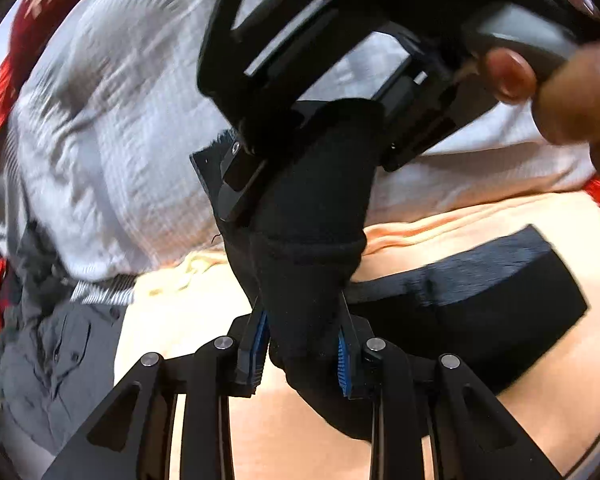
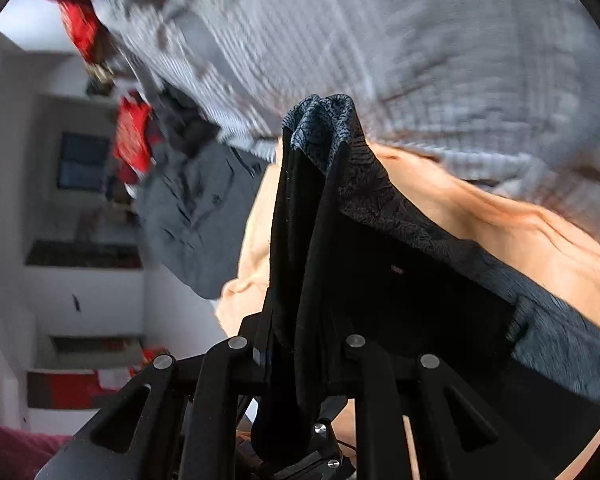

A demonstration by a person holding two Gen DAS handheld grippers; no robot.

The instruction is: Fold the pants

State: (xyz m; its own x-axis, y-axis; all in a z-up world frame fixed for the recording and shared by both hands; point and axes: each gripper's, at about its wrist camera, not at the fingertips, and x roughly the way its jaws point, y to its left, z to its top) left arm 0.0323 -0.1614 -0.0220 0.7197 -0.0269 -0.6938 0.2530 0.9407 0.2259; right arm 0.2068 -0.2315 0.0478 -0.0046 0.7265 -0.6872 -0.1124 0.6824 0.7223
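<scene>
We see the left gripper (image 1: 303, 354) pinching a bunched fold of the black pants (image 1: 312, 240), its blue pads (image 1: 342, 364) pressed against the cloth. The right gripper (image 2: 300, 344) is clamped on another bunch of the pants (image 2: 320, 216), which hang lifted above a peach sheet (image 1: 500, 420). A grey shirt (image 2: 192, 216) and a white striped blanket (image 1: 112, 140) lie beyond.

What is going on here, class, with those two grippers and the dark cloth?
A person is folding black fabric pants over a peach bedsheet. The left gripper and the right gripper each pinch a bunch of them, lifted close together. A grey shirt and a white striped quilt lie behind.
</scene>
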